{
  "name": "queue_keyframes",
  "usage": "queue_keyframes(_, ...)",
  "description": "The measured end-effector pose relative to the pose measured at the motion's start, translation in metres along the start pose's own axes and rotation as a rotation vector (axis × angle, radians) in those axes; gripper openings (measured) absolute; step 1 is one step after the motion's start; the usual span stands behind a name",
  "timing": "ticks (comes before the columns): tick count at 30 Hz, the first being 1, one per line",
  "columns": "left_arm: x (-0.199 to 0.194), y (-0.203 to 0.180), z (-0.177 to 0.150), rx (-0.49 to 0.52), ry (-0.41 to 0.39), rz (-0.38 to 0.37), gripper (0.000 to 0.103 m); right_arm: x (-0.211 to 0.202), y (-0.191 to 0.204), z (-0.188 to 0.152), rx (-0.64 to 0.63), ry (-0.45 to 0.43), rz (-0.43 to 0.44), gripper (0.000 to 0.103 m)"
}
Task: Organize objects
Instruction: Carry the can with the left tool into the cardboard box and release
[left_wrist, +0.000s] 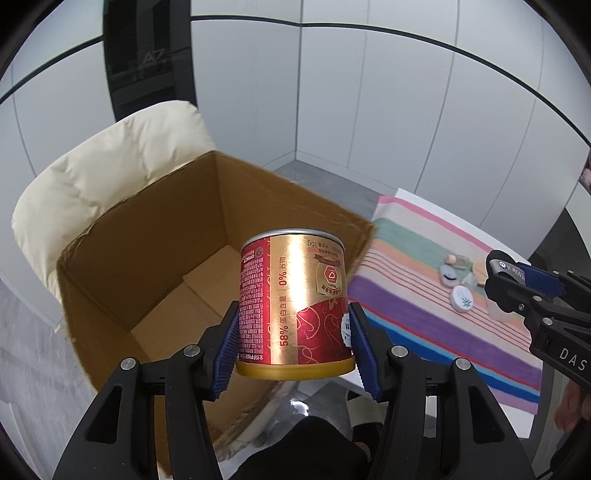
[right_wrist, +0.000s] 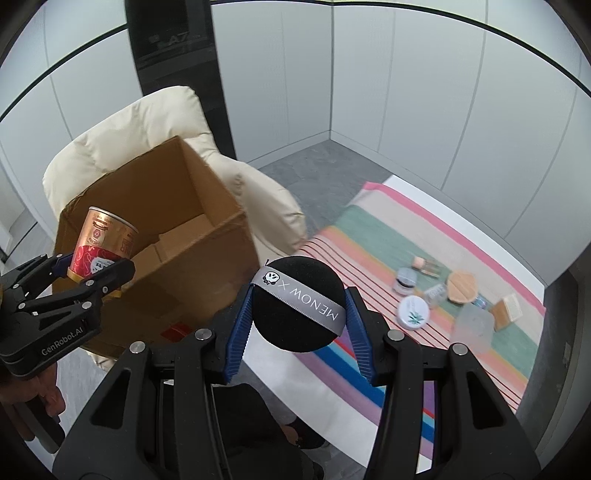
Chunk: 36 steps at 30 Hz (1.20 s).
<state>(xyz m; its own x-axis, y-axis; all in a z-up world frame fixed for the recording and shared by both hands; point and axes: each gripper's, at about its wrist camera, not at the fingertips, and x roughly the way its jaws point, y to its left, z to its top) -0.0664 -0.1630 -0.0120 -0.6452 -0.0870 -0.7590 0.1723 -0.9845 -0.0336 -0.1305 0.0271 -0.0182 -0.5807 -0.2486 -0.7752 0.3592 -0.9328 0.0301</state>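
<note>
My left gripper (left_wrist: 293, 343) is shut on a red and gold can (left_wrist: 293, 306), held upright over the near rim of an open cardboard box (left_wrist: 147, 266). The can (right_wrist: 103, 247) and left gripper (right_wrist: 92, 271) also show in the right wrist view, at the box (right_wrist: 192, 266). My right gripper (right_wrist: 299, 321) is shut on a black round powder puff (right_wrist: 299, 306) with a grey ribbon, held to the right of the box, above the table's near edge. The box looks empty inside.
The box sits on a cream padded chair (right_wrist: 147, 122). A striped cloth (right_wrist: 388, 236) covers the table on the right, with several small jars, a white round tin (right_wrist: 413, 313), a wooden lid (right_wrist: 461, 286) and a clear container (right_wrist: 474, 328). White walls stand behind.
</note>
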Motion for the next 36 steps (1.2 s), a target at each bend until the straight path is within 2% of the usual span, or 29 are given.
queue_keyframes(19, -0.004, 0.082, -0.023, -0.098, 0.019, 0.088, 0.057, 0.02, 0.078, 0.019, -0.099, 0.005, 0.096, 0.051)
queue_keyframes(24, 0.0, 0.096, -0.026, -0.097, 0.011, 0.06, 0.059, 0.024, 0.102, 0.021, -0.144, 0.002, 0.112, 0.051)
queue_keyframes(25, 0.001, 0.095, -0.026, -0.08, -0.002, 0.06, 0.063, 0.026, 0.107, 0.021, -0.152, 0.003, 0.115, 0.051)
queue_keyframes(27, -0.004, 0.095, -0.027, -0.057, -0.03, 0.088, 0.095, 0.028, 0.113, 0.021, -0.165, 0.003, 0.116, 0.051)
queue_keyframes(28, -0.008, 0.094, -0.028, -0.054, -0.046, 0.103, 0.102, 0.028, 0.115, 0.022, -0.169, 0.003, 0.115, 0.051)
queue_keyframes(31, -0.027, 0.1, -0.028, -0.054, -0.121, 0.168, 0.103, 0.029, 0.12, 0.024, -0.174, -0.002, 0.118, 0.052)
queue_keyframes(36, -0.037, 0.121, -0.031, -0.118, -0.123, 0.183, 0.103, 0.034, 0.132, 0.028, -0.18, 0.008, 0.136, 0.052)
